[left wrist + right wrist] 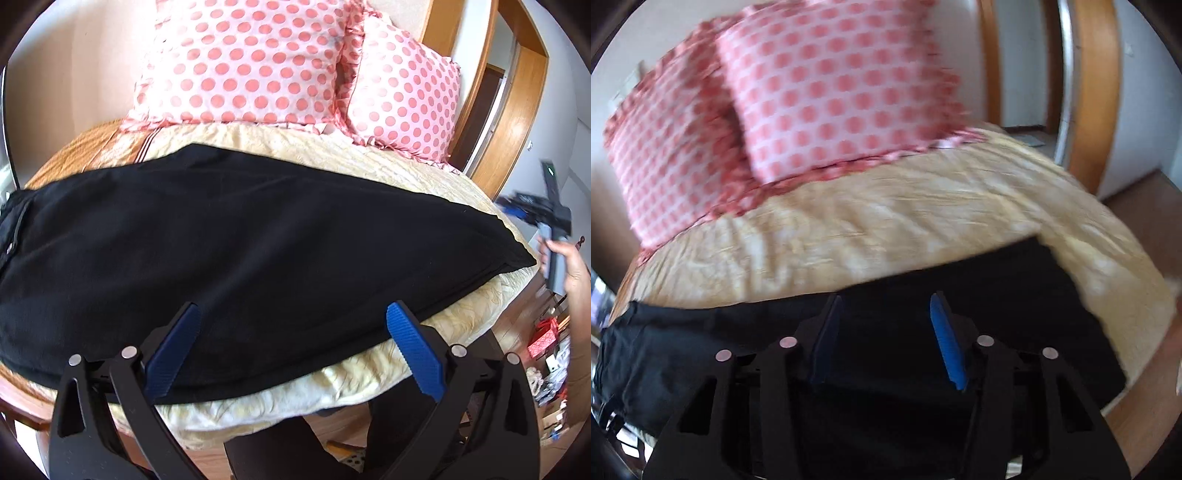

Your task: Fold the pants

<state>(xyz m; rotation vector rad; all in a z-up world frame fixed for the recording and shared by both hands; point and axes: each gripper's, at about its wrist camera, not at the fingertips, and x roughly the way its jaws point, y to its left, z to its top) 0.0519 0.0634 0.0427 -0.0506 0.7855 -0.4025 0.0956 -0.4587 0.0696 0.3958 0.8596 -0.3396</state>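
Note:
Black pants lie flat across the cream bedspread, waistband at the left, leg ends at the right. My left gripper is open and empty, hovering over the pants' near edge. My right gripper is open and empty, above the pants in its blurred view. In the left wrist view the right gripper is held in a hand off the bed's right end, past the leg ends.
Two pink polka-dot pillows lean at the head of the bed. A wooden door frame stands at the right. Clutter lies on the floor at the right. The person's dark legs stand by the near bed edge.

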